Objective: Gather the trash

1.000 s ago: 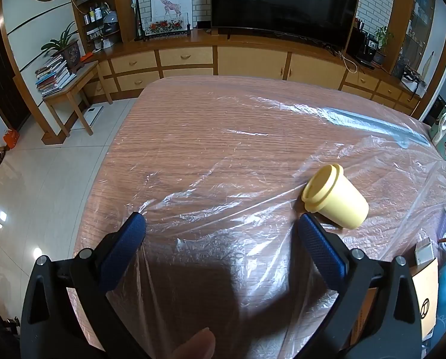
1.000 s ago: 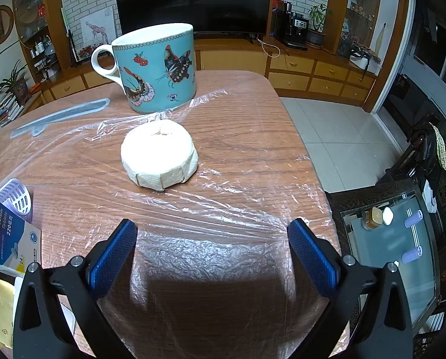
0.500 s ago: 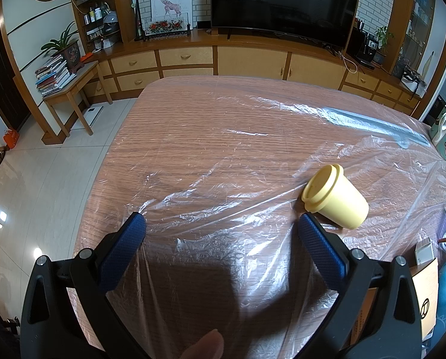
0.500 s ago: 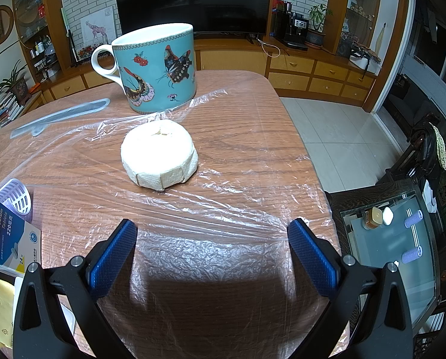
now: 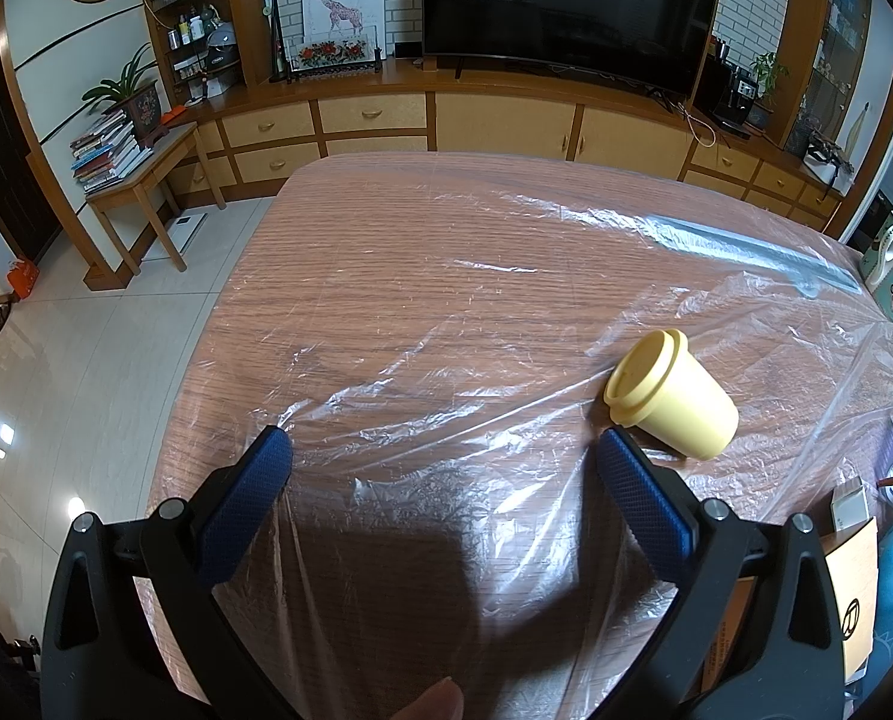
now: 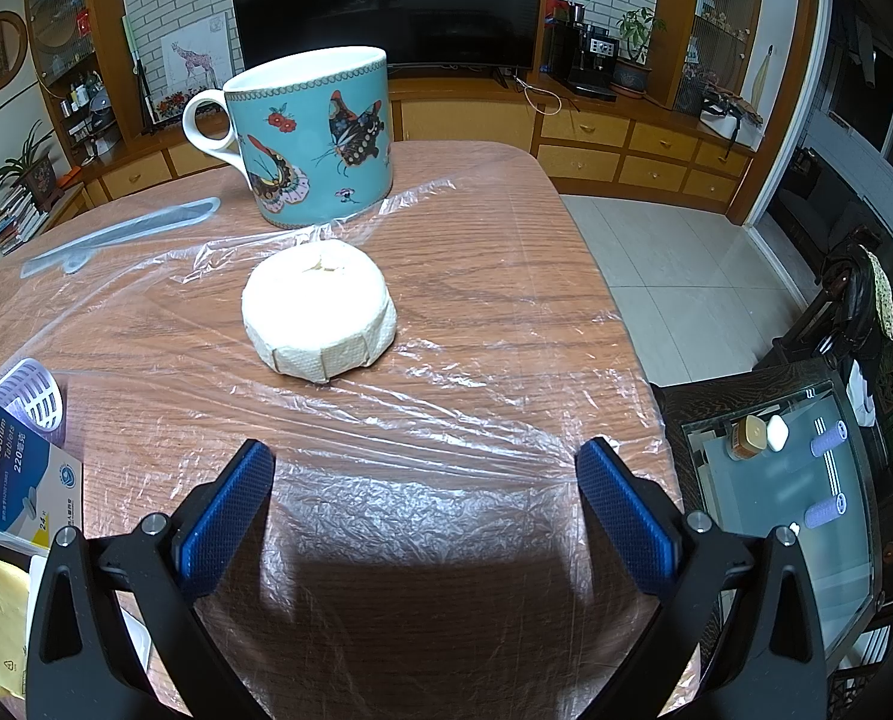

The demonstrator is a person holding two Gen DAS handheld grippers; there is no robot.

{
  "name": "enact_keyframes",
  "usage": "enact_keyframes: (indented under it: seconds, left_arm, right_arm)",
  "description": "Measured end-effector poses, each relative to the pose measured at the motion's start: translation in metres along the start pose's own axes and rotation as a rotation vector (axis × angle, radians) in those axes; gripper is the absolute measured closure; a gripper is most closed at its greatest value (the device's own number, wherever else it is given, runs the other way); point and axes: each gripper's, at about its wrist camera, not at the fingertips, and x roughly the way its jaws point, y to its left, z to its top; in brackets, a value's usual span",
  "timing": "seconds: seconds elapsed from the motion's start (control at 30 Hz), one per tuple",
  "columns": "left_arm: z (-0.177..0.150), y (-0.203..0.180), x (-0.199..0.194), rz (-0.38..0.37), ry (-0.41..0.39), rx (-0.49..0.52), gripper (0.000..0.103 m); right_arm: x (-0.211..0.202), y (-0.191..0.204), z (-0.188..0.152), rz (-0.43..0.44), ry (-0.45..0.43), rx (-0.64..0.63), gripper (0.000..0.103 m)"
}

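Change since earlier frames: almost none is seen in either view; both grippers are held where they were, the yellow cup and white roll lie unmoved, and only the fingertip at the bottom edge of the left view has shifted slightly.
Left gripper (image 5: 443, 447): its blue-padded jaws are spread wide apart, nothing is held between them, and it is poised above the plastic sheet (image 5: 446, 372) spread over the wooden table (image 5: 386, 222).
Right gripper (image 6: 425, 462): its jaws are likewise held wide apart and empty, over the same crinkled sheet.
Yellow cup (image 5: 671, 402): it is laid on its side on the sheet, lid end turned toward the far left, just beyond and to the right of the left gripper's right fingertip, outside the jaw gap.
White roll (image 6: 319, 319): it is set flat on the sheet, ahead of the right gripper and slightly left of centre, well clear of the pads; whether it is tissue or tape cannot be told.
Butterfly mug (image 6: 314, 138): it is stood upright just behind the roll.
Cut off: a medicine box (image 6: 11, 474) and a lilac perforated item (image 6: 29, 396) are clipped by the left edge of the right view; the mug is seen only as a sliver at the right rim of the left view.
Hard to make out: a long grey-blue object (image 5: 746, 249) lies at the sheet's far edge, and its nature is unclear.
Fingertip (image 5: 434, 702): only its tip is shown.
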Motion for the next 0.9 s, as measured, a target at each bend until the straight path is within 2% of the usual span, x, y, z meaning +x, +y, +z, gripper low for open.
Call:
enact_keyframes:
  seconds: [0.9]
  left_arm:
    - [0.0, -0.0001, 0.0, 0.001, 0.0, 0.0, 0.001]
  right_arm:
    - [0.004, -0.002, 0.0052, -0.005, 0.001, 0.01, 0.004]
